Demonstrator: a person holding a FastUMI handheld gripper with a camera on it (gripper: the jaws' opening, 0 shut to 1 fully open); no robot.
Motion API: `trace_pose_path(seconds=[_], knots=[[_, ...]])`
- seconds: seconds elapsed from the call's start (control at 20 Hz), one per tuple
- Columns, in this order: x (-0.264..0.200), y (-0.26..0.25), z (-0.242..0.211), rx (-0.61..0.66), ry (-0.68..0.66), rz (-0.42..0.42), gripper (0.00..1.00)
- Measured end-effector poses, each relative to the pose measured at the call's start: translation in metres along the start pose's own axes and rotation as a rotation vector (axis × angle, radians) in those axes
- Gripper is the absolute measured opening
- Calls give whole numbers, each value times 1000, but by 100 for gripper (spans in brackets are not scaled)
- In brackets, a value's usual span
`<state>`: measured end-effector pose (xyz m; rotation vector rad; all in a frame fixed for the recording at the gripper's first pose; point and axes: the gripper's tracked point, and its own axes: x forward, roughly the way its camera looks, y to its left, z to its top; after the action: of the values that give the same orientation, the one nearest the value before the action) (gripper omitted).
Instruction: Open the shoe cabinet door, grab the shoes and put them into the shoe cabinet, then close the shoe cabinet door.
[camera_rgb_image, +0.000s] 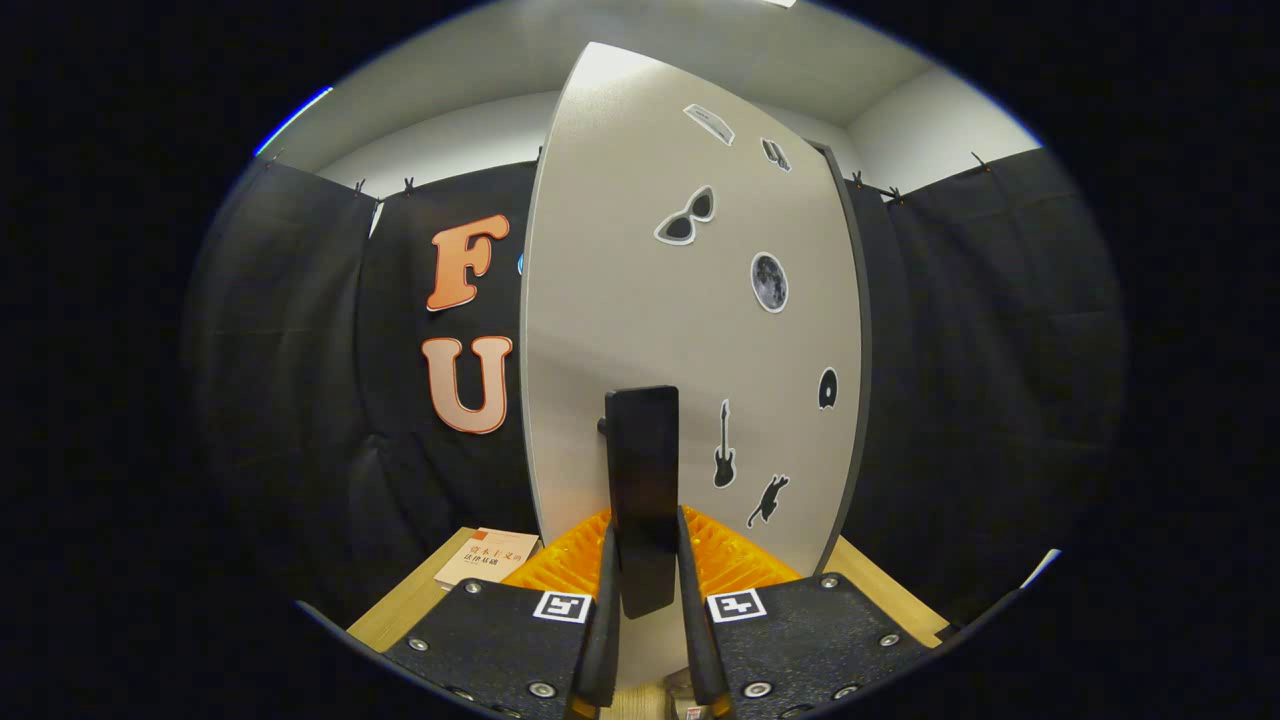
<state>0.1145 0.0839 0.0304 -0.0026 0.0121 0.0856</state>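
The shoe cabinet door (640, 300) is a tall pale grey panel covered with several stickers, standing close ahead of me. A flat black upright handle (642, 480) juts out from its lower middle. My gripper (645, 590) is shut on this handle, with one finger pressing each side of its lower end. The door appears swung at an angle, its dark edge (855, 330) showing on the right. The cabinet's inside is hidden behind the door.
A wooden tabletop (400, 610) lies below, with a book (487, 557) on it to the left of the fingers. Black cloth walls stand on both sides and behind.
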Motion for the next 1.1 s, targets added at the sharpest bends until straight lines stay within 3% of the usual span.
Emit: trace_pose_path(seconds=[1.1], knots=[[-55, -104, -5, -14, 23, -143, 28]])
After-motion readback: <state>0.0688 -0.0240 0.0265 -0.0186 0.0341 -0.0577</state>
